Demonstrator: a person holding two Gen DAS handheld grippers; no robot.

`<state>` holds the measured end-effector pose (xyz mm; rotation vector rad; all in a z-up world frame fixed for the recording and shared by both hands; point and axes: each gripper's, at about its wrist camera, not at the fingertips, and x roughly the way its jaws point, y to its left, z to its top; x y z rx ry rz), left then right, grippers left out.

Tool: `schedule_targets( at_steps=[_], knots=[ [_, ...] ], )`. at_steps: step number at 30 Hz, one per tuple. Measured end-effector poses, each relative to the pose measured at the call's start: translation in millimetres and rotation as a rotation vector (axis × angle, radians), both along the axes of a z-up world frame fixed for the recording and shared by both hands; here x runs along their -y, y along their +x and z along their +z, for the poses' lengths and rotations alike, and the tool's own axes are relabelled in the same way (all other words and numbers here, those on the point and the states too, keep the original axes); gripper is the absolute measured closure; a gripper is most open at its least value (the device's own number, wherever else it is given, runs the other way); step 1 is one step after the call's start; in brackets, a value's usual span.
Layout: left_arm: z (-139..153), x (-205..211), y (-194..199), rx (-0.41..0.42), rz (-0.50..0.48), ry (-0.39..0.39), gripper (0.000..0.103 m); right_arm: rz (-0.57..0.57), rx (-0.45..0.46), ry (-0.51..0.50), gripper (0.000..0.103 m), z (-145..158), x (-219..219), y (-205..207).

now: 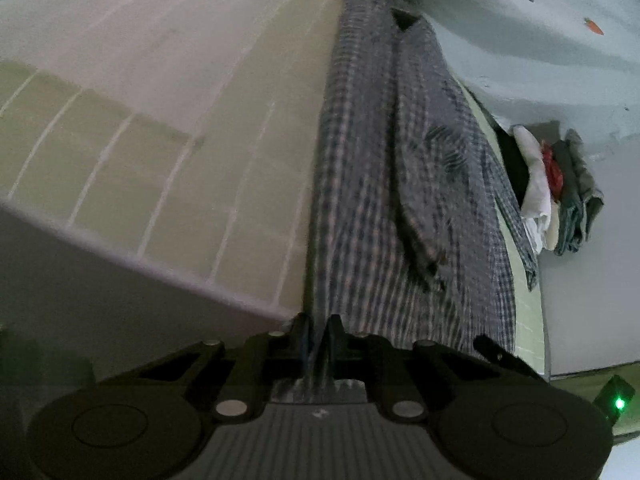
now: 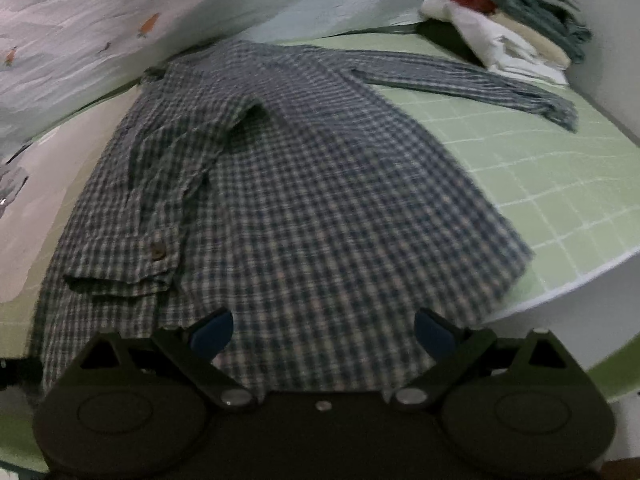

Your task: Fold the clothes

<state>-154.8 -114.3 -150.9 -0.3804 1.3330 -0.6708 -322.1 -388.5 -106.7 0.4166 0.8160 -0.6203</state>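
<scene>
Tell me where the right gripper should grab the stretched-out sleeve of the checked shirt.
Probably at the cuff, coming from the shirt's hem side. The outstretched sleeve lies flat on the green sheet, its end free, clear of the clothes pile. The right gripper is open.

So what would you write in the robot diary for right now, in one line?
left gripper: shut on shirt | right gripper: open above hem | one sleeve folded in | other sleeve spread on bed

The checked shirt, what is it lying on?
The checked shirt lies on a green sheet with white grid lines. One sleeve is folded over its back. What is under the shirt's middle is covered.
</scene>
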Motion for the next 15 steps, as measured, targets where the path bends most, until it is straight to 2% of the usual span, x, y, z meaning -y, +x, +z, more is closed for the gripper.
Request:
schedule_targets(
  at_steps=[6, 9, 15],
  knots=[
    [-6.6, -23.7, -28.5, -0.021, 0.089, 0.021, 0.094, 0.084, 0.023, -0.006, 0.005, -4.3, -1.3, 15.2],
    [3.0, -24.5, -36.2, 0.023, 0.091, 0.068, 0.094, 0.085, 0.023, -0.017, 0.005, -2.9, 0.8, 18.5],
    [42.9, 0.7, -8.0, 0.173, 0.066, -0.003, 0.091, 0.072, 0.008, -0.045, 0.005, -1.1, 7.0, 25.0]
  ],
)
